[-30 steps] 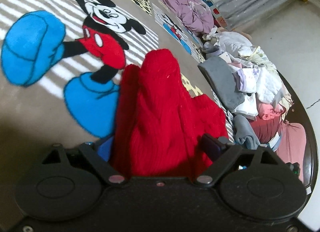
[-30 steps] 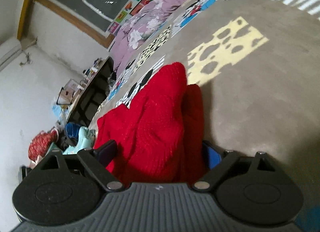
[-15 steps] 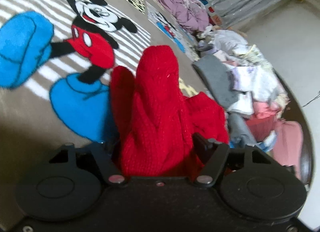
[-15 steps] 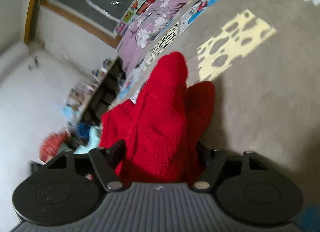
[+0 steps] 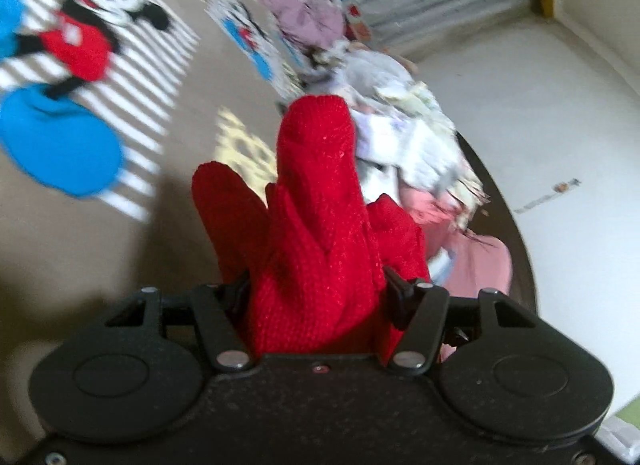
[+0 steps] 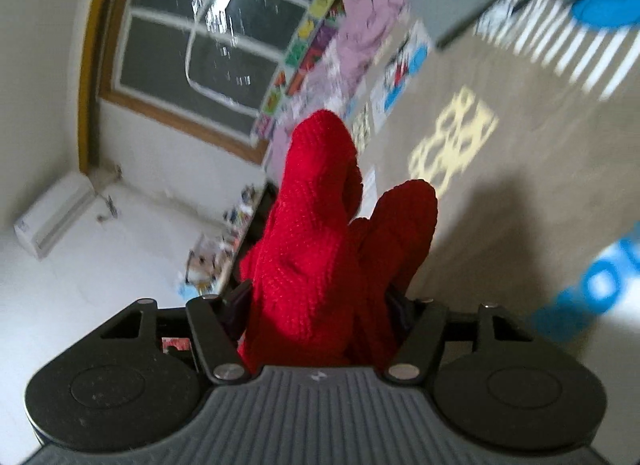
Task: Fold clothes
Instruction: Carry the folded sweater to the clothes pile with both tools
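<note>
A red knitted garment (image 5: 316, 225) is bunched between the jaws of my left gripper (image 5: 316, 297), which is shut on it and holds it off the cartoon blanket (image 5: 80, 225). My right gripper (image 6: 318, 305) is shut on another part of the same red garment (image 6: 320, 233) and also holds it up. The fabric hides the fingertips in both views. Both views are blurred by motion.
A pile of unfolded clothes (image 5: 404, 133) lies at the blanket's far right edge, with a pink garment (image 5: 480, 261) beside it. A purple quilt (image 5: 304, 5) lies along the far wall. The right wrist view shows a window (image 6: 216, 37), an air conditioner (image 6: 52, 217) and a cluttered shelf (image 6: 228, 241).
Both grippers have closed on the red garment and lifted it off the blanket. Both views have swung upward, the left toward the clothes pile and the right toward the window.
</note>
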